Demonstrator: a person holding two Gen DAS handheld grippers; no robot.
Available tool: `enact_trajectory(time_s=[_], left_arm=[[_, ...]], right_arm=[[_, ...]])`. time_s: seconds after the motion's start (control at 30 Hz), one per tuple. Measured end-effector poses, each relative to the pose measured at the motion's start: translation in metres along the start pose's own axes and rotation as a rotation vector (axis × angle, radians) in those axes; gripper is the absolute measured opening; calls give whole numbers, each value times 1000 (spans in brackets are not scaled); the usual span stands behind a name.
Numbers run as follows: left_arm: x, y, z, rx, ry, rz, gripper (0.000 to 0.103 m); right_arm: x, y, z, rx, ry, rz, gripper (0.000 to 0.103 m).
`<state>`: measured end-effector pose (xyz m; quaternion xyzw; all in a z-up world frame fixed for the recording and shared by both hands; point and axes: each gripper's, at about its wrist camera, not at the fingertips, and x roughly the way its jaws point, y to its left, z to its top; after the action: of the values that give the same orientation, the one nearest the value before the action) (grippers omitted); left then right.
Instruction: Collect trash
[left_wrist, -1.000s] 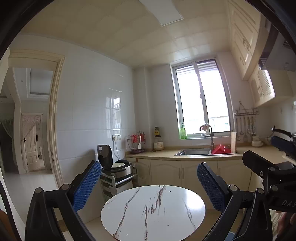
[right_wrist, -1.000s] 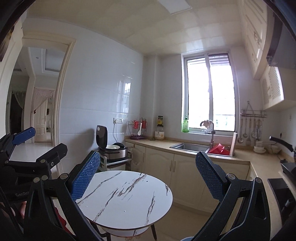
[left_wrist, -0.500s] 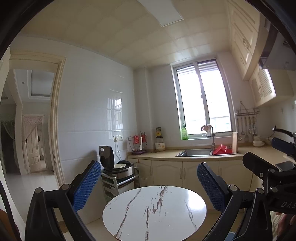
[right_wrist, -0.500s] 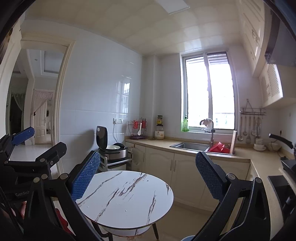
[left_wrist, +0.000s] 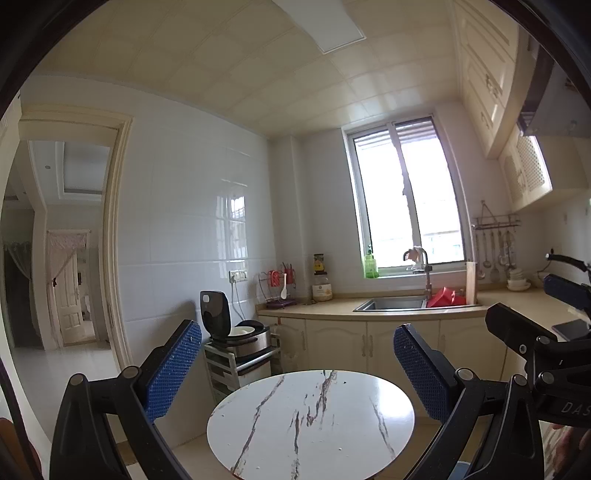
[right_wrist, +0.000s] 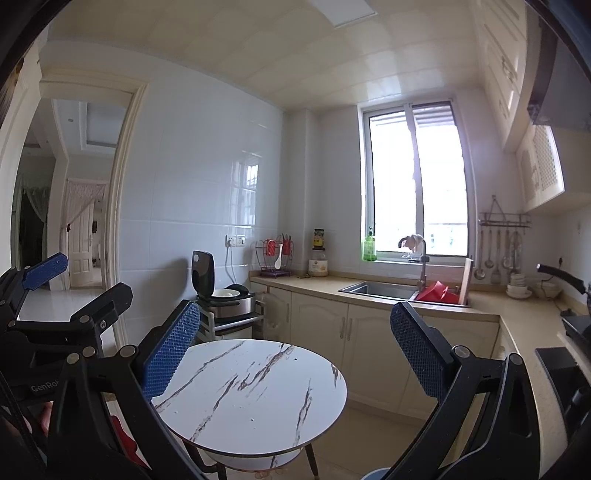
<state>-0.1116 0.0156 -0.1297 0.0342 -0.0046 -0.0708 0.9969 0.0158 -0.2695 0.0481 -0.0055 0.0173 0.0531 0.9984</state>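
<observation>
Search step: left tongs (left_wrist: 295, 365) and right tongs (right_wrist: 291, 347) both spread apart and empty above the round marble worktop (left_wrist: 310, 424), no trash visible anywhere; next move likely calls for scanning lower to find some.

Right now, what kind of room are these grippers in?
A home kitchen, most likely. A steel sink with a faucet sits in the counter under the window, a rice cooker stands open on a small cart, and ladles hang from a wall rail.
</observation>
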Motion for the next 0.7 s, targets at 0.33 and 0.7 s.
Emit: enact_trajectory(time_s=[0.33, 0.7], left_arm=[[10, 6, -3, -2, 6, -6, 102], [13, 11, -3, -1, 6, -9, 102]], right_arm=[[0, -2, -1, 4, 10, -7, 103], [-1, -4, -2, 7, 14, -5, 103]])
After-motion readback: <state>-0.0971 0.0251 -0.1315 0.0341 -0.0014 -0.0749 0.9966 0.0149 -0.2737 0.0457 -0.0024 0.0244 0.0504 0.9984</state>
